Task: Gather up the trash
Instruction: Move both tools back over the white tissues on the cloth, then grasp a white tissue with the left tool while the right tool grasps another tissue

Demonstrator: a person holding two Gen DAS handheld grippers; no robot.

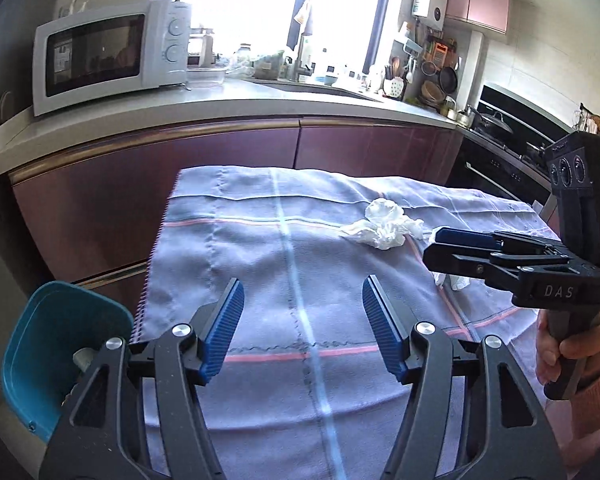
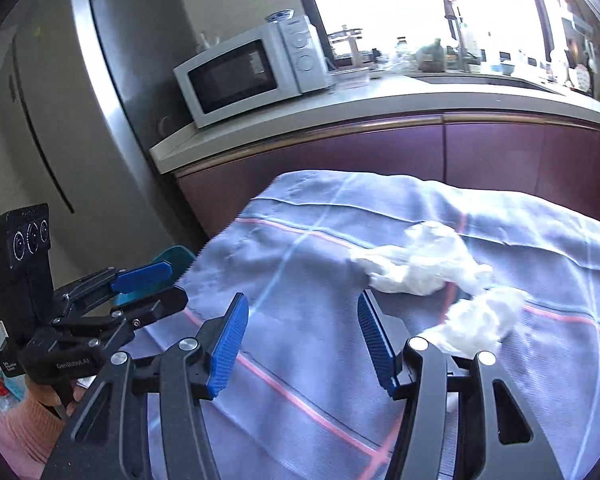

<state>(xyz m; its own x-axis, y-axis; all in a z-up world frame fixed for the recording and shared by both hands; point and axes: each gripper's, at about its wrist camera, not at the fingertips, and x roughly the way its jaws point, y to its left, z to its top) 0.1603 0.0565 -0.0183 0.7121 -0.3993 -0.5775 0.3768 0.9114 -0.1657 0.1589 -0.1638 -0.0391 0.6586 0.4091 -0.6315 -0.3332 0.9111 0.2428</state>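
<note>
Tissues: one wad (image 1: 384, 226) in left view, two (image 2: 476, 322) in right; both hand-held grippers (image 1: 303, 328) (image 2: 299, 344) spread apart, empty.

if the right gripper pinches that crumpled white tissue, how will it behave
The larger crumpled tissue looks thin and loosely wadded, so it will probably squash flat and weigh little. Its trailing tail may flop or drag on the cloth.

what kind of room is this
A home kitchen, most likely. A microwave sits on a long counter over dark red cabinets, with a sink and tap by the window, and pans hang near a stove on the right.
</note>
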